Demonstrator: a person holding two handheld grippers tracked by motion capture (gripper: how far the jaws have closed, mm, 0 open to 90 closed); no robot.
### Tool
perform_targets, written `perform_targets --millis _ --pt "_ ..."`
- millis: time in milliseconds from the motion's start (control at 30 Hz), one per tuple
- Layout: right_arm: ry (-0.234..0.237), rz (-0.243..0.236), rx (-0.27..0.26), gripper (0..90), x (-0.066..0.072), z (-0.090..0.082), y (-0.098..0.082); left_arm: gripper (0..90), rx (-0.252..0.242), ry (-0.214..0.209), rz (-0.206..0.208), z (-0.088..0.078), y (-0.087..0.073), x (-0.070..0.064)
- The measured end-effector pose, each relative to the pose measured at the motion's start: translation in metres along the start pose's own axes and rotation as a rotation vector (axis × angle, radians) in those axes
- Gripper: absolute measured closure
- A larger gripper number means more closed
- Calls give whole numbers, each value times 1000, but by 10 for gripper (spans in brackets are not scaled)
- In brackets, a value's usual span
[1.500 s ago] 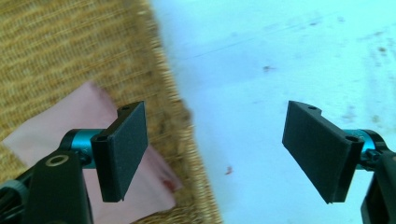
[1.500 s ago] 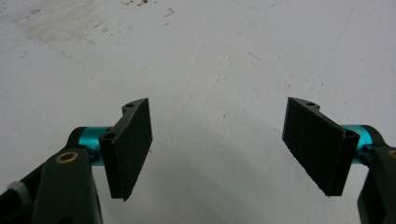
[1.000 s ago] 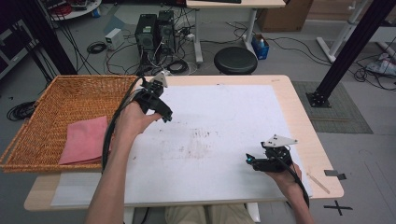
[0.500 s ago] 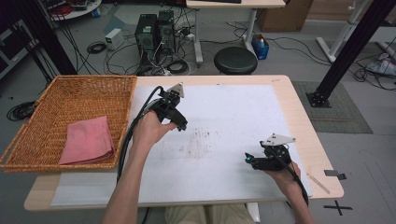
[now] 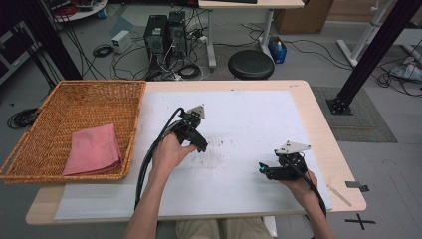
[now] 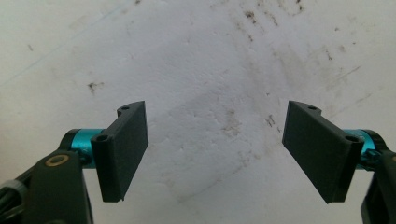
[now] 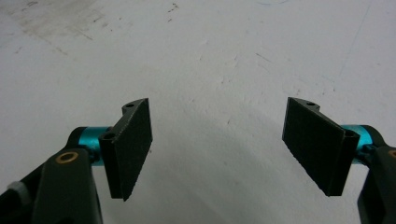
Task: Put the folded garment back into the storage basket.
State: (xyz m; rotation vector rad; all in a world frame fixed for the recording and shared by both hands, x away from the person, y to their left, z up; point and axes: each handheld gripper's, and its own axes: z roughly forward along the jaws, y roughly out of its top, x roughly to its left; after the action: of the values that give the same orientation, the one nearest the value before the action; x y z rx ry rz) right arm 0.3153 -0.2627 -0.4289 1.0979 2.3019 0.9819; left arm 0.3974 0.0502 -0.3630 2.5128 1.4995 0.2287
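A folded pink cloth [image 5: 93,149] lies inside the wicker basket [image 5: 30,149] at the left of the table. My left gripper [image 5: 201,146] is over the middle of the white sheet [image 5: 249,119], right of the basket, pointing down at a smudged patch; its jaws stand open with nothing between them [image 6: 215,144]. My right gripper [image 5: 263,169] rests low near the front right of the sheet, pointing left, open and empty [image 7: 217,144].
The basket fills the table's left end, its rim raised above the tabletop. Dark smudges [image 5: 219,147] mark the sheet's centre. Behind the table are a black stool [image 5: 251,63], computer towers [image 5: 164,32] and loose cables on the floor.
My left hand has moved right and toward the table's front, away from the basket's corner to the sheet's middle, and sunk lower. The right gripper has stayed put.
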Motion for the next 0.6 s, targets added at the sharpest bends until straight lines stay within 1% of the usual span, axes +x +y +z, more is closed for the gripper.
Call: perform_targets --millis 33,100,233,367,433,533,600 --pt "0 -1 4 239 0 0 0 225 -1 2 -4 2 -1 -2" --pt "4 -4 5 239 1 2 0 225 5 0 7 6 -3 -4" --pt "7 -8 11 239 1 4 1 224 9 -1 3 14 -6 -8" --pt "10 -13 12 239 2 4 2 225 7 1 -3 17 -8 -10" --pt "13 -13 9 239 2 4 3 225 10 -3 1 18 -10 -10" --pt "15 -12 14 239 2 4 3 225 -2 -5 -4 20 -12 -12" --pt "17 -16 11 239 3 5 3 225 -1 -8 1 20 -13 -13"
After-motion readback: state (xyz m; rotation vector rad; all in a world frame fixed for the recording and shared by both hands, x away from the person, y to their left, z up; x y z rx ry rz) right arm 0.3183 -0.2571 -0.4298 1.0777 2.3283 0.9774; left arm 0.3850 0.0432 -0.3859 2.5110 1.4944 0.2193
